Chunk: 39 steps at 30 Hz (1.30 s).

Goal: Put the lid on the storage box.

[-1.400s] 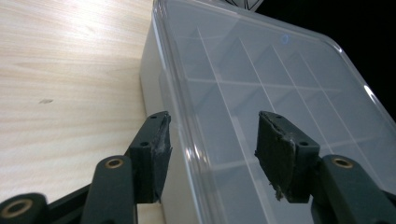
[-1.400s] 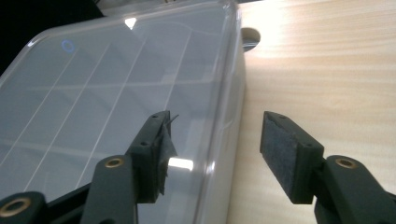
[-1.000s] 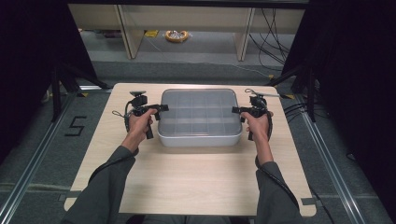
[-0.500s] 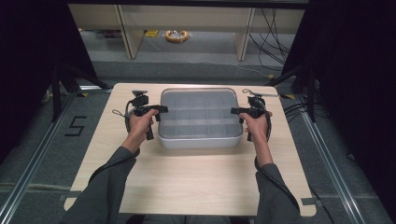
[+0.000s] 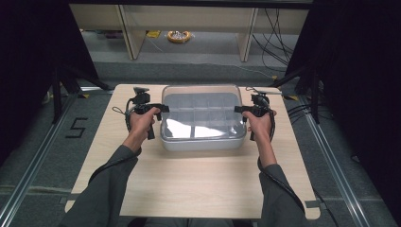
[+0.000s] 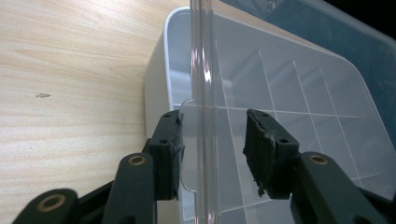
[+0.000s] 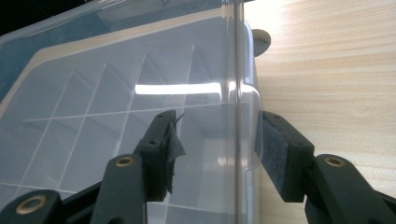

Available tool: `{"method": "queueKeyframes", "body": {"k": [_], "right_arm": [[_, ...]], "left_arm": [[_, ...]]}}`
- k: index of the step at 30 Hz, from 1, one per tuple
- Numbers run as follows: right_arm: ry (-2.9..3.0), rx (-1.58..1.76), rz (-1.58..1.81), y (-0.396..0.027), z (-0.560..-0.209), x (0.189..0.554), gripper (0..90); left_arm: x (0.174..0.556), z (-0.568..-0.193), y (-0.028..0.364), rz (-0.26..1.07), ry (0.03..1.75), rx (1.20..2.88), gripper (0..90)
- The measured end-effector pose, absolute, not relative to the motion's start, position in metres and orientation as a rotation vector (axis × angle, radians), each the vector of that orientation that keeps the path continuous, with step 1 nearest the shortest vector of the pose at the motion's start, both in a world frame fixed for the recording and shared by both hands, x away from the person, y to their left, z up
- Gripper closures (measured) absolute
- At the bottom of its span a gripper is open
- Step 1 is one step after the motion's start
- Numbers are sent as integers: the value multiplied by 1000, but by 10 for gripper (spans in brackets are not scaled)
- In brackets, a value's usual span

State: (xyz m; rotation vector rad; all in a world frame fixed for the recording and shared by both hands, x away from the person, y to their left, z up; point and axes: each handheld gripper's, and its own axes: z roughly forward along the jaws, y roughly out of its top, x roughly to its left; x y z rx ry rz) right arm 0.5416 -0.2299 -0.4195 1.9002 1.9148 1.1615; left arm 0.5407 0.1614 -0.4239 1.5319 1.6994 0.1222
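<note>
A lab recording booth: black curtains (image 5: 28, 56), floor rails (image 5: 28, 170), loose cables (image 5: 274, 28), numbered floor marking (image 5: 77, 127).

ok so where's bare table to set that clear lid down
The widest bare stretch of table lies between the bin and the near edge, flanked by the forearms. The strips beside the bin are crowded by left tongs and right tongs straddling the lid.

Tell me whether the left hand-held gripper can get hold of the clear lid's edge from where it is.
Probably yes. The left hand-held gripper already straddles the clear lid at its side tab; its jaws have just been closing, with a gap at one pad. Nothing blocks it.
</note>
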Motion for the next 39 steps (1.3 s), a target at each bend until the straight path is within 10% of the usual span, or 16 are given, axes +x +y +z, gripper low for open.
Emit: {"method": "queueKeyframes", "body": {"k": [39], "right_arm": [[1868, 1988, 1187, -237, -432, 544, 588]], "left_arm": [[547, -438, 159, 66, 1756, 1549, 540]]}}
